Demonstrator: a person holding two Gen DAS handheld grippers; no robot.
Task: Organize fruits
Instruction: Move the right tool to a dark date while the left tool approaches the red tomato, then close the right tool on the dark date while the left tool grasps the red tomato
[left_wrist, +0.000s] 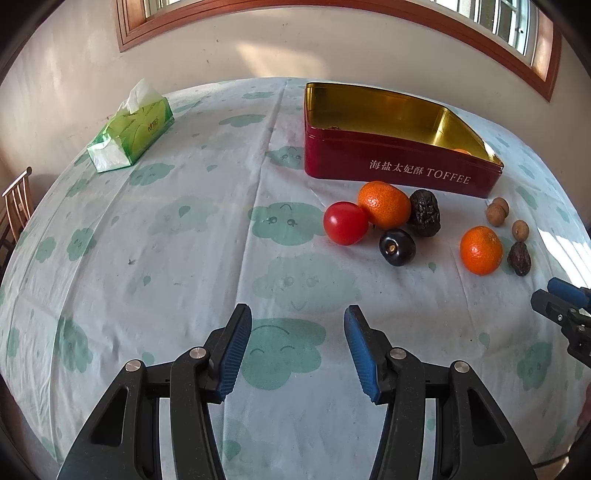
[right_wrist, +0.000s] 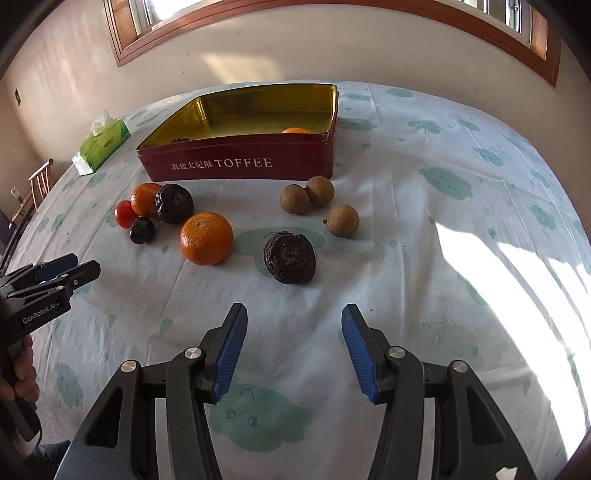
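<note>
Cloud-printed tablecloth (right_wrist: 424, 258) carries your loose fruit before a red toffee tin (right_wrist: 236, 162).

Mandarins (right_wrist: 207, 238), dark dried fruits (right_wrist: 290, 258), a tomato (left_wrist: 345, 223) and longans (right_wrist: 342, 220) lie just outside the tin; your left gripper (left_wrist: 297, 347) and right gripper (right_wrist: 293, 347) hover short of them, jaws spread, pinching nothing.

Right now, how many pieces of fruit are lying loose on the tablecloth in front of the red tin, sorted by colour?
Orange round mandarins: 2
Red round tomato: 1
Glossy black round fruit: 1
Dark brown wrinkled fruits: 2
Tan round longans: 3
Total: 9
</note>
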